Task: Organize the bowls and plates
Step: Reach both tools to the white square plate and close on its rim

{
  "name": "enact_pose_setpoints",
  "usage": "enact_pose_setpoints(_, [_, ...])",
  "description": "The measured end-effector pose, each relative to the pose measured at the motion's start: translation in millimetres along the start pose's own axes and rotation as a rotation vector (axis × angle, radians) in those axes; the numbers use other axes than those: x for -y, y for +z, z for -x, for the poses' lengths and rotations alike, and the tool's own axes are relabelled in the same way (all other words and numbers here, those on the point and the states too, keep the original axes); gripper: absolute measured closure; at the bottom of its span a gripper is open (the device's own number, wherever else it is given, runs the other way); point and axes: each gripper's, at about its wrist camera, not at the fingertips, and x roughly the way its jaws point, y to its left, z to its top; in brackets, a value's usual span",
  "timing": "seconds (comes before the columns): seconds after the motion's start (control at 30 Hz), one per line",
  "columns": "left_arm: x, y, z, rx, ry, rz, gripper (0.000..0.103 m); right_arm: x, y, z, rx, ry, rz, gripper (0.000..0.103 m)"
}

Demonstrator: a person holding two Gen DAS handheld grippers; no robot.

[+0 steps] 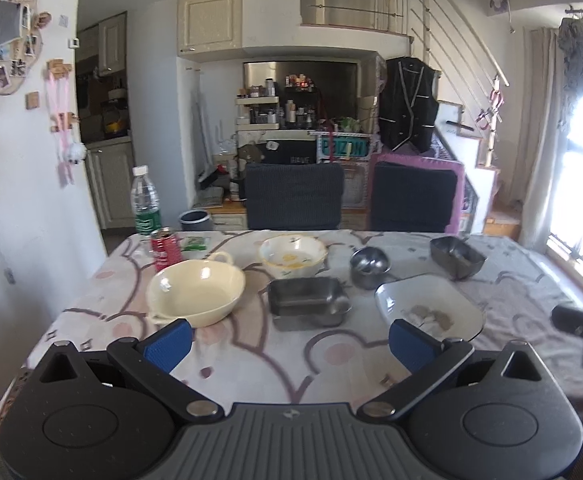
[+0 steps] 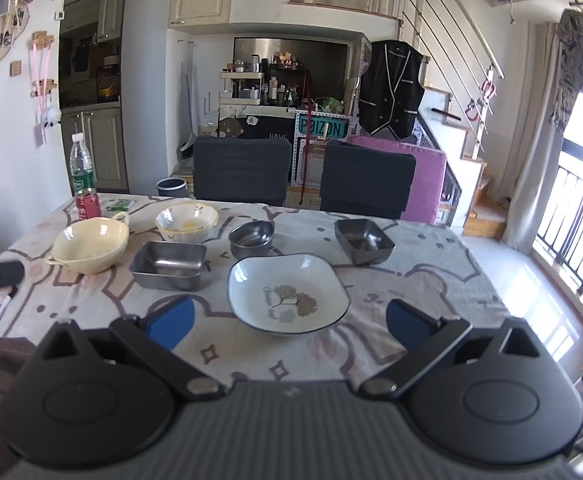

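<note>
Both grippers hover wide open and empty. Right gripper [image 2: 289, 322] faces the white plate [image 2: 288, 294] at twelve o'clock; cream bowl [image 2: 90, 243] at ten. Best approach: come in low and pinch the near rim squarely.

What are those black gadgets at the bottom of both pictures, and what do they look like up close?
They are two alike handheld grippers. The left gripper and right gripper each have a black plastic body with two round housings, a ribbed grey centre plate, silver pivot bolts and two black fingers with blue textured pads. No cables show.
</note>
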Motion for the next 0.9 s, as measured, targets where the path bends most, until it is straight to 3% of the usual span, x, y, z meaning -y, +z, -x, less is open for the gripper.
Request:
enact_pose_setpoints(0.27, [30,41,-49,-0.028,0.019,-0.033,0.0,31,25,-48,-0.007,0.013,-0.02,0.0])
enact_pose_setpoints(0.6, [70,78,-139,-0.101,-0.039,0.029,0.0,80,59,-142,-0.028,0.094,0.01,0.0])
enact_pose_setpoints(0.73, [78,80,-180,-0.162,-0.065,0.087,0.0,93,68,-185,-0.016,0.103,0.029,0.0])
enact_pose_setpoints(0.9, [83,63,-242,-0.355,-0.069,0.189,0.0,110,79,-257,-0.109,0.143,0.013,0.0])
